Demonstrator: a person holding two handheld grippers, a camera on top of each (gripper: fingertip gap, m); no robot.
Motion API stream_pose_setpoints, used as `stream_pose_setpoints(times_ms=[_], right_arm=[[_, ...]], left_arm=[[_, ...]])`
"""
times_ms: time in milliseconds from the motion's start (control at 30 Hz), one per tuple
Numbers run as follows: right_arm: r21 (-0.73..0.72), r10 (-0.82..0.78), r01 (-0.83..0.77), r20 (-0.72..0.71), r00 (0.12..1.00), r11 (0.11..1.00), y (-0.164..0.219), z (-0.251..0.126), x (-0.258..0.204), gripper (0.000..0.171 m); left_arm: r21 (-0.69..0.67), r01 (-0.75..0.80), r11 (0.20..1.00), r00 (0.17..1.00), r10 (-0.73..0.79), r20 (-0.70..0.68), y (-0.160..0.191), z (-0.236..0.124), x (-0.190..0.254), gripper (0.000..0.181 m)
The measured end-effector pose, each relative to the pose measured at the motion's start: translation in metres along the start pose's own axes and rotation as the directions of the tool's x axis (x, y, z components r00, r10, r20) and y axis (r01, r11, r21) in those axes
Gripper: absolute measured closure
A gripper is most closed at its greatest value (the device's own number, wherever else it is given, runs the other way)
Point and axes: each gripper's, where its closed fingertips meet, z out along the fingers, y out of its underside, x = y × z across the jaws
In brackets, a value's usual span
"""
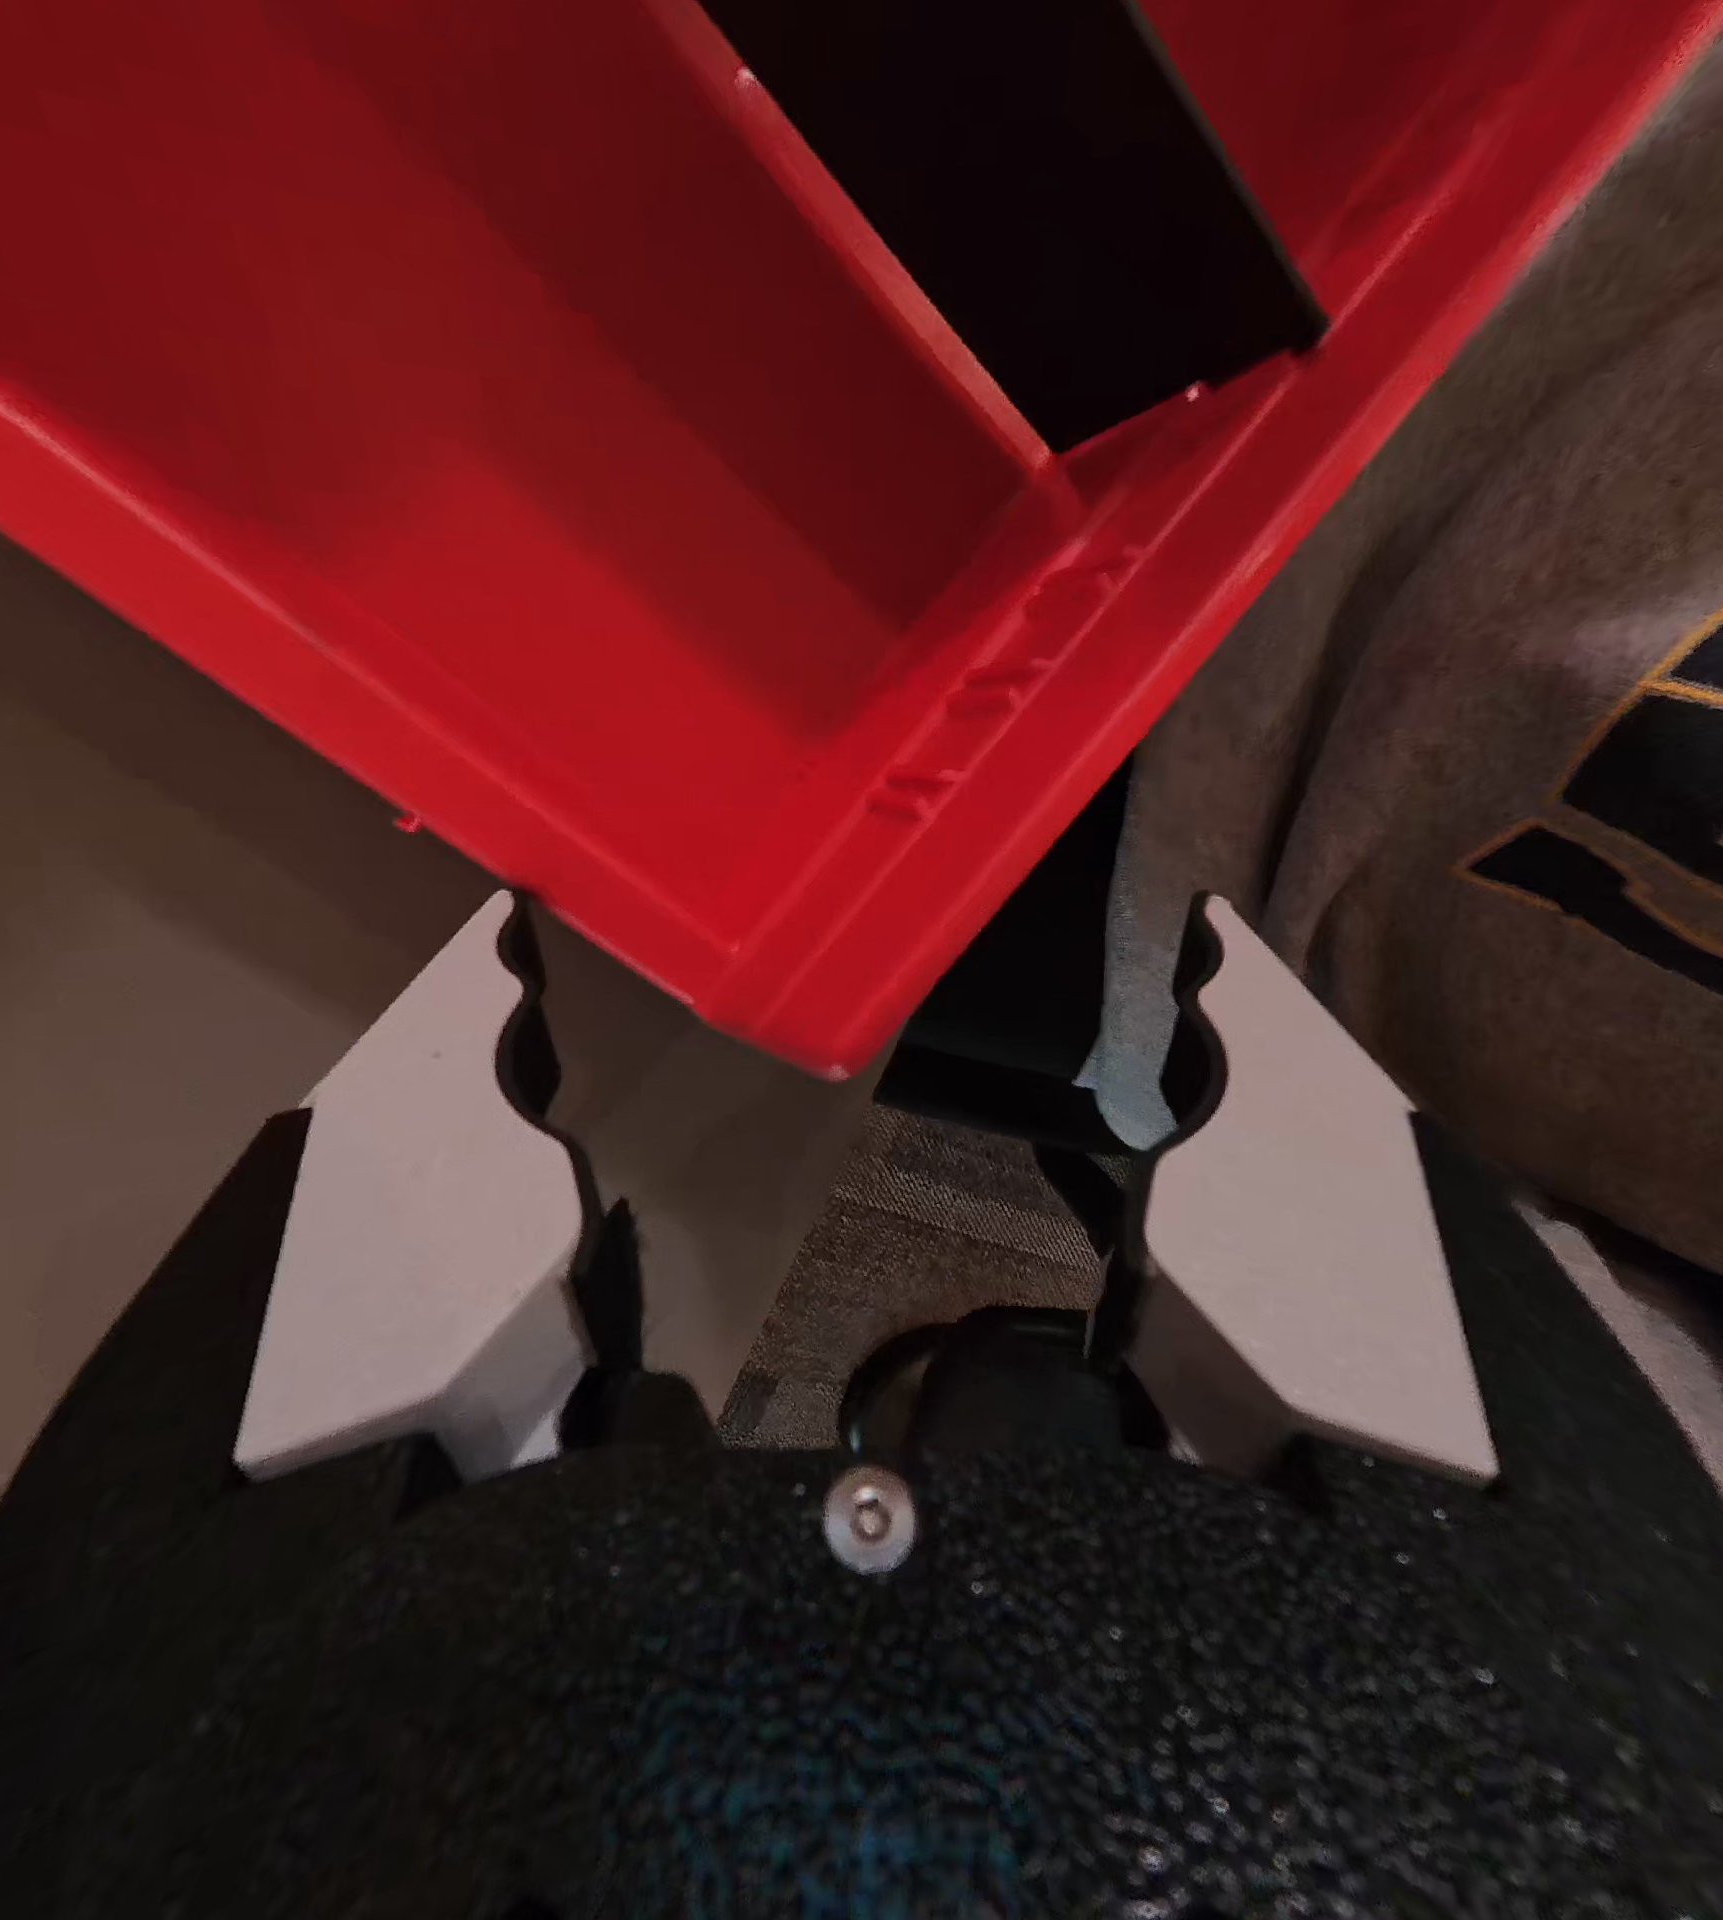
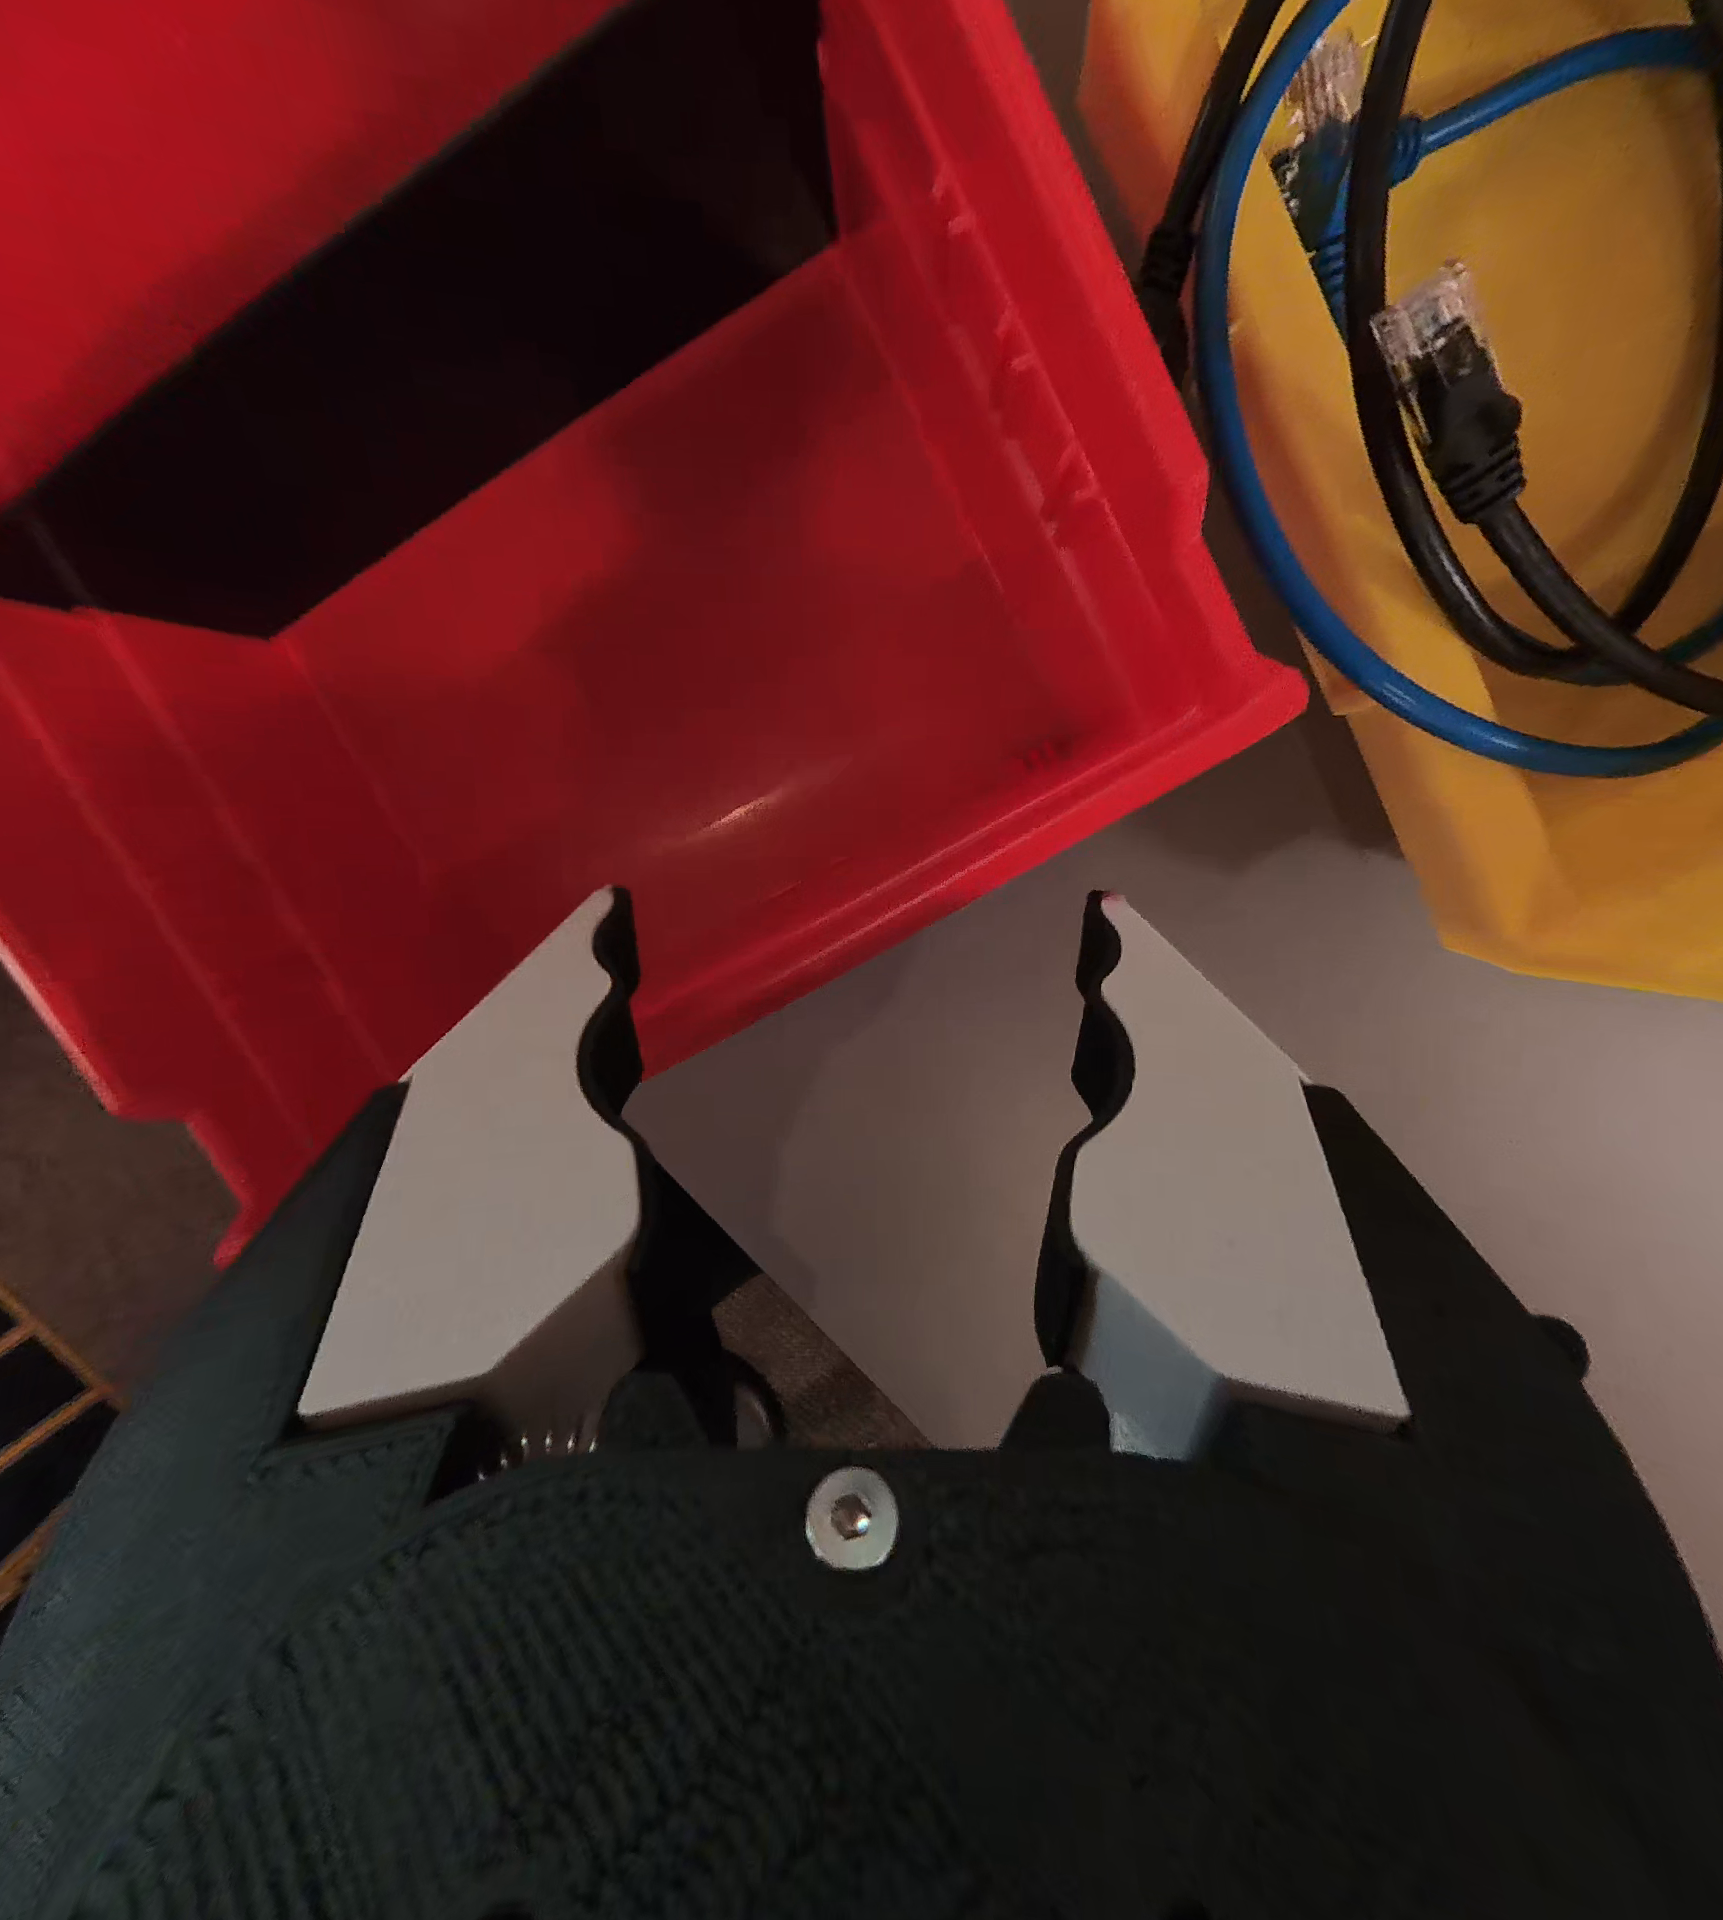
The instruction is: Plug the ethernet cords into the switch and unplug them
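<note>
A red bin (image 1: 992,727) fills the top of the left wrist view, with a flat black box (image 1: 1023,239) standing inside it; no ports show on the box. My left gripper (image 1: 857,904) is open and empty, its fingertips on either side of the bin's near corner. In the right wrist view the same red bin (image 2: 1044,416) and black box (image 2: 421,343) lie at upper left. A yellow bin (image 2: 1563,831) at upper right holds a coiled blue ethernet cord (image 2: 1208,416) and a black ethernet cord (image 2: 1475,436) with a clear plug. My right gripper (image 2: 857,896) is open and empty above the table, at the red bin's near edge.
The light table top (image 2: 940,1039) shows between the two bins and under my right gripper. A person's grey printed sweatshirt (image 1: 1459,520) is close on the right of the left wrist view. Carpet shows below the table edge (image 1: 940,1226).
</note>
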Motion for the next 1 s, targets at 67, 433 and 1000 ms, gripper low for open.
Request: stream_pose_setpoints(times_ms=[67, 433, 1000], right_arm=[[-0.013, 0.001, -0.001, -0.023, 1.000, 1.000, 0.003, -0.001, 0.003, 0.091], [-0.066, -0.025, 0.019, -0.082, 0.996, 0.998, 0.012, 0.001, 0.013, 0.107], [-0.080, -0.037, 0.028, -0.116, 0.993, 0.996, 0.011, 0.002, 0.013, 0.108]], left_arm=[[-0.018, -0.015, 1.000, 1.000, 0.015, -0.016, -0.001, 0.001, 0.008, 0.063], [-0.061, -0.075, 0.995, 0.997, 0.073, -0.038, -0.007, 0.008, 0.026, 0.063], [0.152, -0.067, 0.986, 0.992, 0.050, 0.114, -0.010, -0.044, 0.008, 0.064]])
